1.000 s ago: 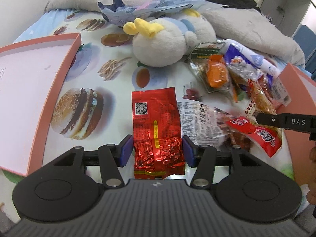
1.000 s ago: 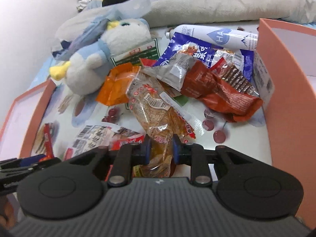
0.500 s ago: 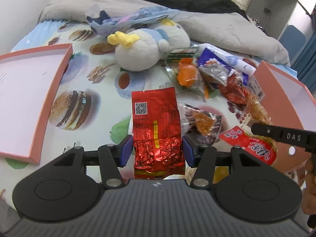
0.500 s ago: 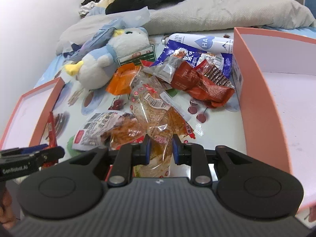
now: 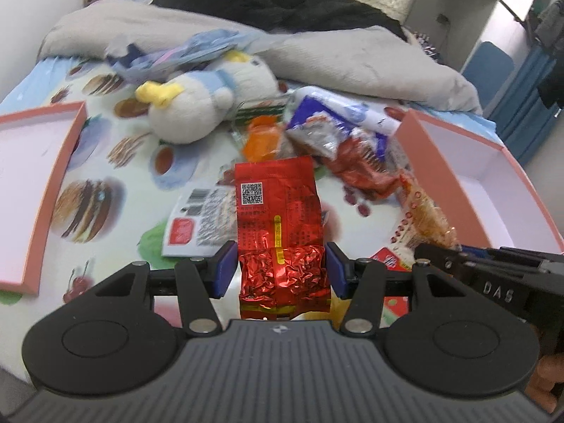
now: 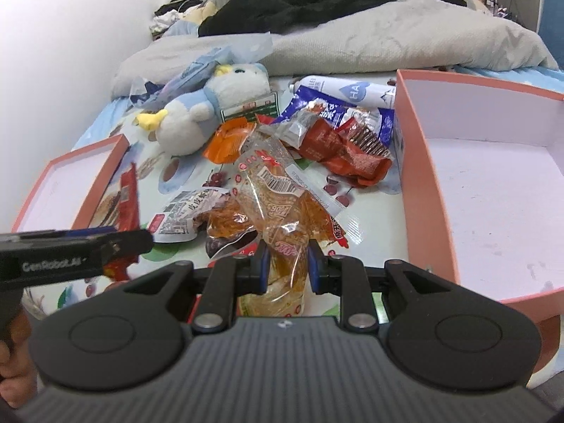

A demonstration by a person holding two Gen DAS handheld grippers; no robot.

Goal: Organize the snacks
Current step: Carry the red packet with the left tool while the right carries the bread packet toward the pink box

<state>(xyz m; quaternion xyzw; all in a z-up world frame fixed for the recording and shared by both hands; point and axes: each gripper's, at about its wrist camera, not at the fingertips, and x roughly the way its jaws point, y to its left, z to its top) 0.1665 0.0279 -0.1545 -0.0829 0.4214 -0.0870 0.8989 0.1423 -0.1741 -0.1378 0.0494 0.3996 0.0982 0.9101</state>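
Observation:
My left gripper [image 5: 280, 268] is shut on a red foil packet [image 5: 278, 218] and holds it raised above the bed. My right gripper [image 6: 286, 268] is shut on a clear orange snack bag [image 6: 273, 194], also lifted. The left gripper [image 6: 74, 257] with its red packet [image 6: 127, 194] shows at the left of the right wrist view. The right gripper [image 5: 493, 278] with its orange bag [image 5: 424, 211] shows at the right of the left wrist view. A pile of snack packs [image 6: 338, 141] lies between the two pink boxes.
A pink box [image 6: 416, 162] stands at the right and a pink lid [image 5: 56, 183] at the left. A plush penguin [image 5: 208, 102], a white tube [image 6: 345, 91], a white-labelled snack pack [image 5: 201, 218] and a grey blanket [image 6: 387, 42] lie on the food-print sheet.
Both grippers have lifted and pulled back with their packets. The white-labelled pack that lay under them now lies uncovered on the sheet.

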